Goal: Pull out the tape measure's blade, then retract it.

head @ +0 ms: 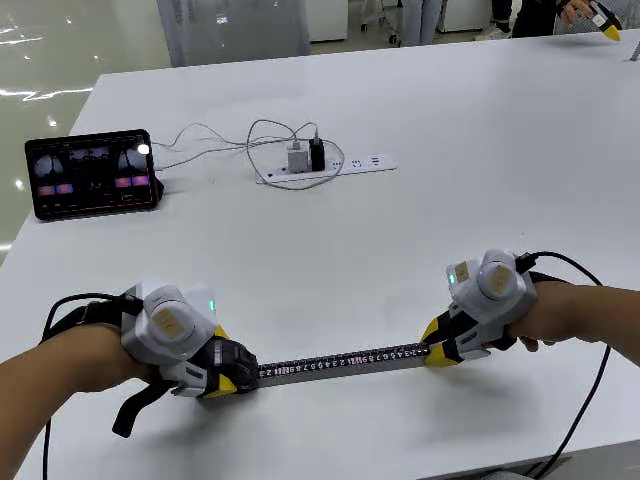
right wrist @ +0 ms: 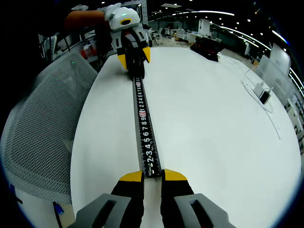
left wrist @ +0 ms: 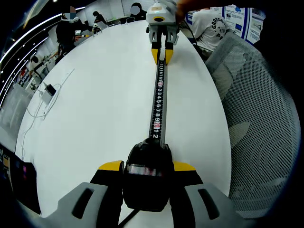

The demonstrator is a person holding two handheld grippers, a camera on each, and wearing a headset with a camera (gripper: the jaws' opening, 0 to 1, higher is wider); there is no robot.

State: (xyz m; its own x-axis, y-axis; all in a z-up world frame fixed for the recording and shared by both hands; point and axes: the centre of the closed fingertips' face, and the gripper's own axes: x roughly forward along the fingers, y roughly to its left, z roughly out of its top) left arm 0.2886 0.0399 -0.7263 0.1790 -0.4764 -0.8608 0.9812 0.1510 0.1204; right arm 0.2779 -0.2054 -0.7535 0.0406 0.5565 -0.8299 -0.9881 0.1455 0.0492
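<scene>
left gripper [head: 225,362] clamps case [left wrist: 147,178]; blade [head: 340,362] runs sideways to right gripper [head: 436,345].

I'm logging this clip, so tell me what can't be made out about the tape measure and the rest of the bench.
Left gripper view: the tape measure case has its sides covered by the left gripper, and its markings are blurred.
Right gripper view: the tip of the blade is hidden inside the right gripper, between its jaws.
Head view: the tablet screen is too small to read.
</scene>
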